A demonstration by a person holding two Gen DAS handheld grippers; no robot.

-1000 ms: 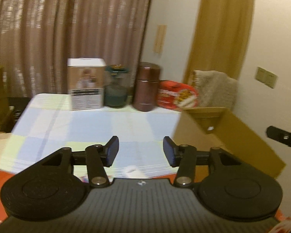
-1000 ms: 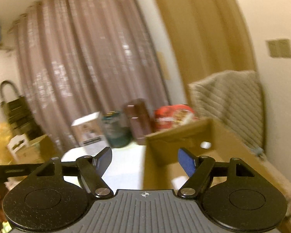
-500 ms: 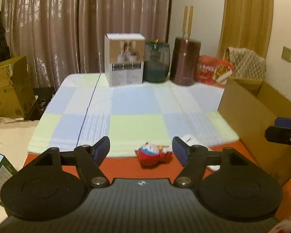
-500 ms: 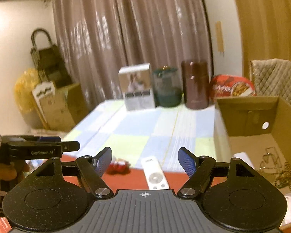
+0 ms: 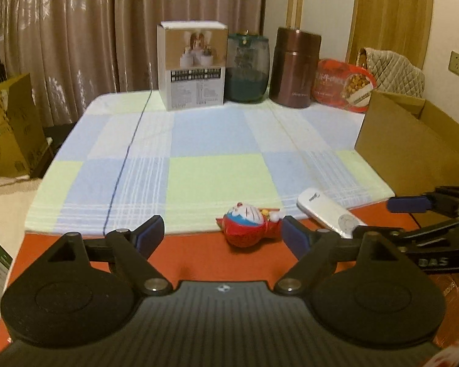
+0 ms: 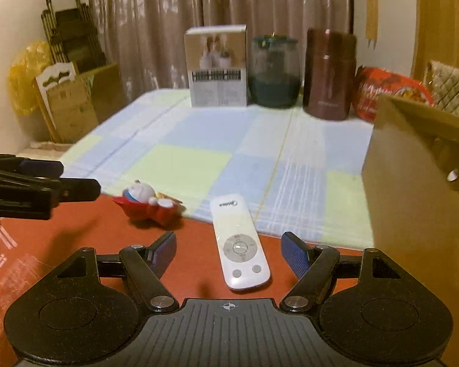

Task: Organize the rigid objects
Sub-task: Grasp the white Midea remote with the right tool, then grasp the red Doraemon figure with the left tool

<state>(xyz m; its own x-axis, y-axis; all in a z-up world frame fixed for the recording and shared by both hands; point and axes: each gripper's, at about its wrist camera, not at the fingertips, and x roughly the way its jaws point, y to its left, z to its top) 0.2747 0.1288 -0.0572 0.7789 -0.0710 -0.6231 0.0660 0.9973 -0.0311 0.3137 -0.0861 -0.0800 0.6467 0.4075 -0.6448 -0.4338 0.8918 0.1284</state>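
Note:
A red and blue cat figurine (image 5: 250, 225) lies on its side on the red mat, just ahead of my open, empty left gripper (image 5: 223, 235). It also shows in the right wrist view (image 6: 147, 204). A white remote (image 6: 240, 243) lies lengthwise between the fingers of my open, empty right gripper (image 6: 232, 253). The remote shows in the left wrist view (image 5: 330, 214), to the right of the figurine. The right gripper (image 5: 413, 214) reaches in from the right there. The left gripper (image 6: 76, 183) reaches in from the left in the right wrist view.
An open cardboard box (image 5: 413, 150) stands at the table's right; it also shows in the right wrist view (image 6: 419, 189). At the back stand a white carton (image 5: 194, 67), a green glass jar (image 5: 248, 67), a brown canister (image 5: 296, 67) and a red snack bag (image 5: 342, 85). Checked cloth (image 5: 214, 159) covers the table.
Both grippers have tilted down and lowered toward the table's near edge. The figurine and remote have come into view and grown closer. Both stay open.

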